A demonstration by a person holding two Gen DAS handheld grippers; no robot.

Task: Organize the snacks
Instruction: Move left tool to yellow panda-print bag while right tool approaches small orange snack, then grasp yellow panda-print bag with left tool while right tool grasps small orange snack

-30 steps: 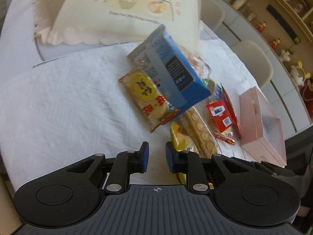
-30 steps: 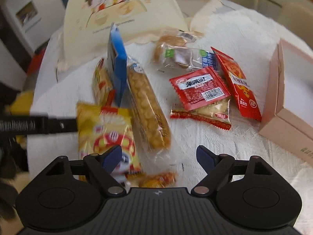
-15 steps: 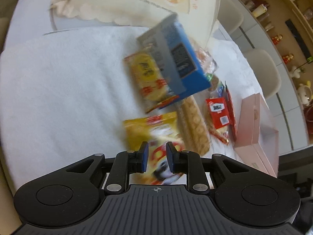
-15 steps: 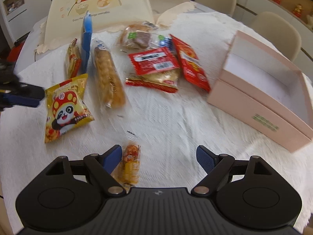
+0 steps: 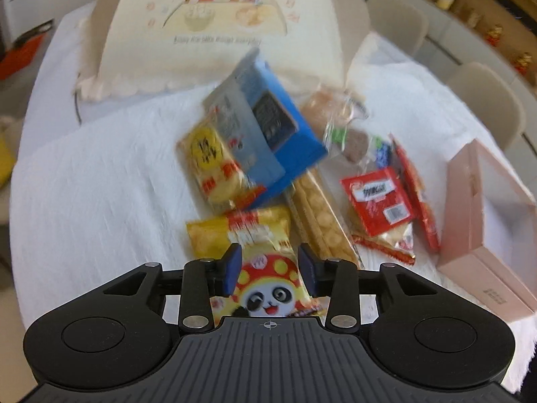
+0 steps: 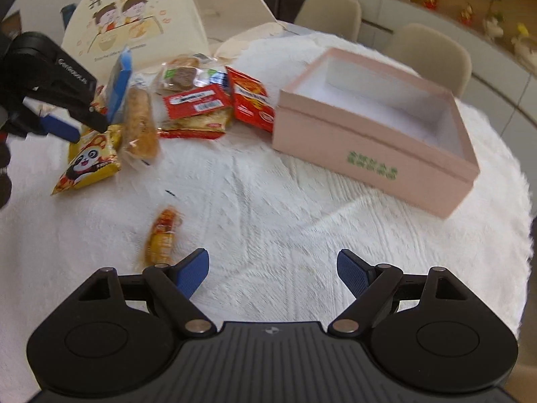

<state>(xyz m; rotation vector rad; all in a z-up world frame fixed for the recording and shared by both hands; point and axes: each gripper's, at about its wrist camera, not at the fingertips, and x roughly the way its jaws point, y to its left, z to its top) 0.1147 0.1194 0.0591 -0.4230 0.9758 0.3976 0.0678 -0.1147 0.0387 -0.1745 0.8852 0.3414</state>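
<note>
A pile of snack packets lies on the white cloth. My left gripper (image 5: 269, 270) is open, its jaws either side of a yellow panda packet (image 5: 268, 288) and just above it; that packet also shows in the right wrist view (image 6: 88, 162). Behind it lie a blue box (image 5: 268, 131), a long biscuit pack (image 5: 320, 216) and a red packet (image 5: 381, 201). An open, empty pink box (image 6: 376, 124) stands at the right. My right gripper (image 6: 273, 273) is open and empty over bare cloth, with a small orange packet (image 6: 163, 235) to its left.
A cream food cover with a cartoon print (image 5: 221, 20) stands behind the pile. Beige chairs (image 6: 433, 53) ring the round table. The table's edge drops off at the right (image 6: 523, 235).
My left gripper has swung over the panda packet and opened from nearly shut. My right gripper has pulled back and risen, bringing the pink box into fuller view.
</note>
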